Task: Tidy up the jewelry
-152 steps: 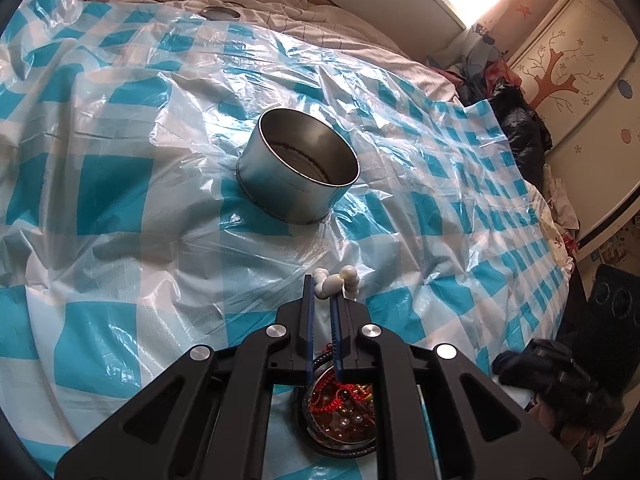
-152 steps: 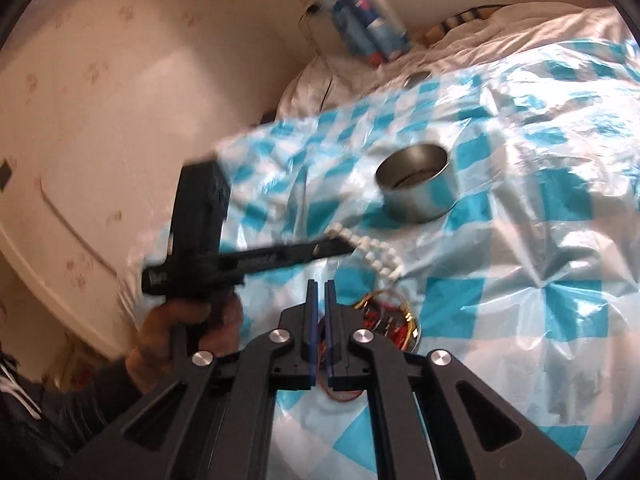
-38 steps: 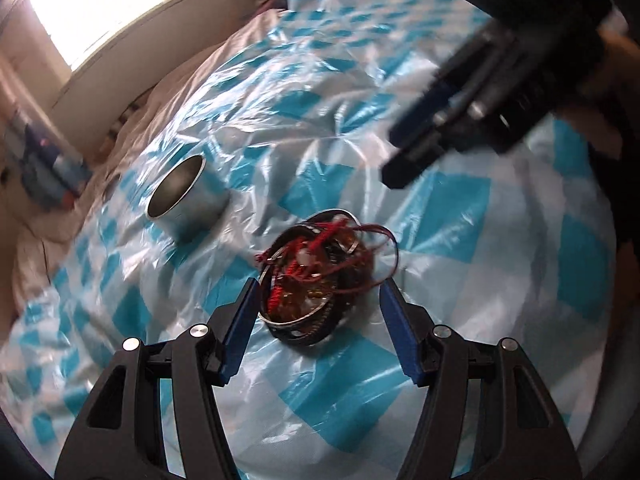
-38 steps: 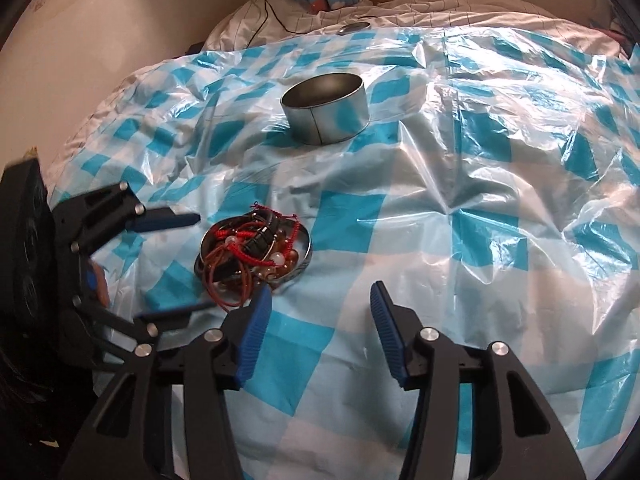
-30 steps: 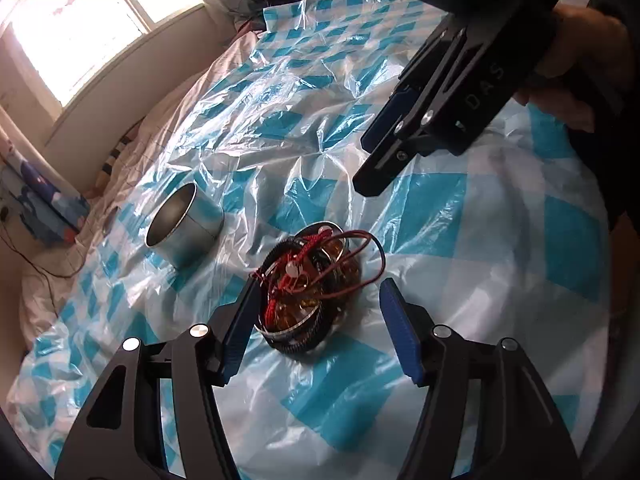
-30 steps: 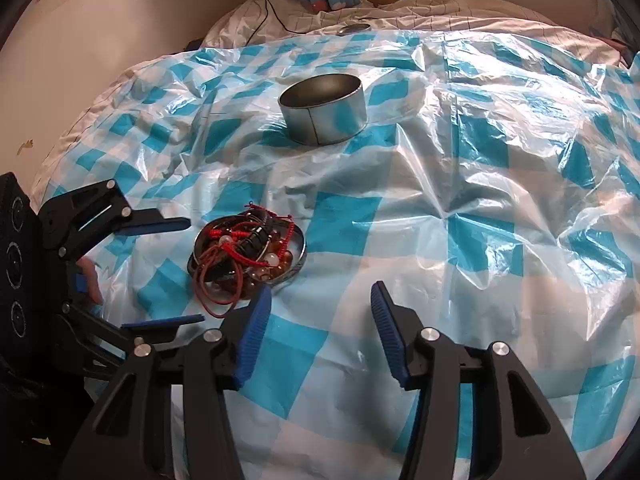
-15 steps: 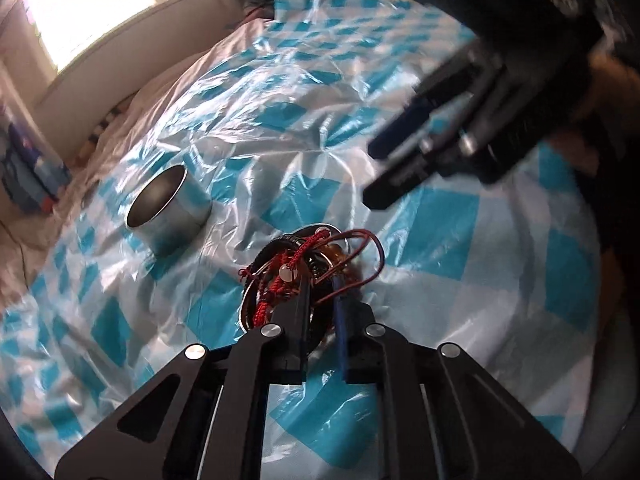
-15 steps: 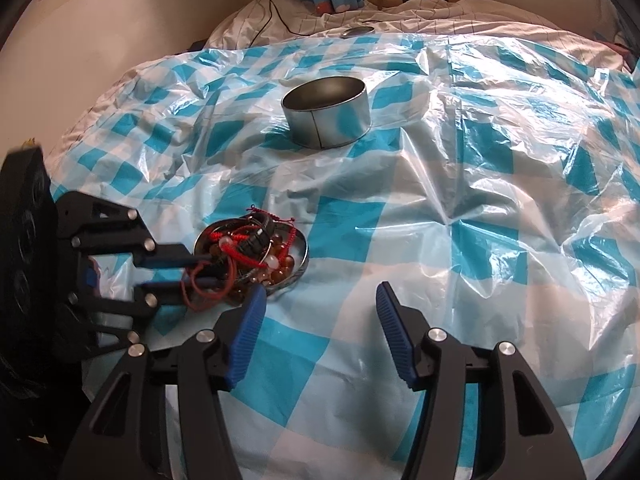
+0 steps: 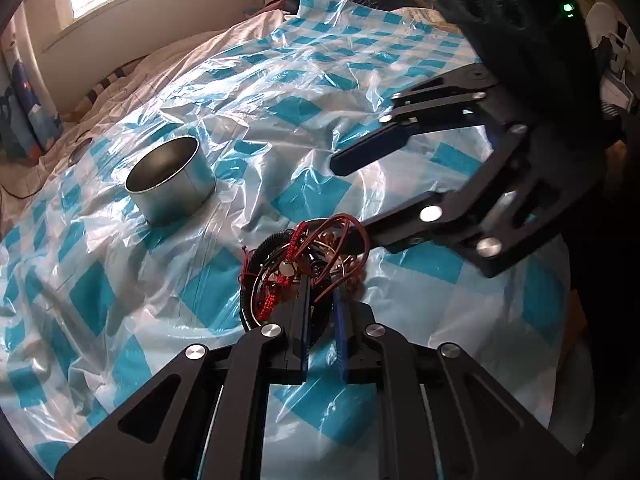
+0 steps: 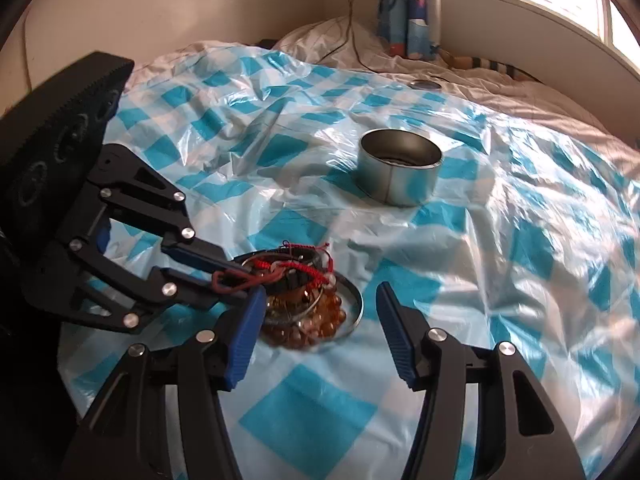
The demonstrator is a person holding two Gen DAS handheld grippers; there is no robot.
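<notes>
Since a second ago our left gripper (image 9: pixel 320 288) has closed from wide to a narrow gap on a dark red cord (image 10: pixel 224 282) in the jewelry dish (image 10: pixel 352 300), lower centre. Right gripper (image 10: pixel 316 300) stands half open, empty, at the dish's rim. Risk: tangled bracelets (image 9: pixel 304 264) may lift together, dragging the dish. Tin (image 10: pixel 400 172) sits upper centre, well apart; sheet (image 10: pixel 520 260) between is open.

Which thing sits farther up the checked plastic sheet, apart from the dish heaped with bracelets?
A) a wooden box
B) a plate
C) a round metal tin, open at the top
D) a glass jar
C: the round metal tin stands alone, open-topped, beyond the dish of bracelets.
</notes>
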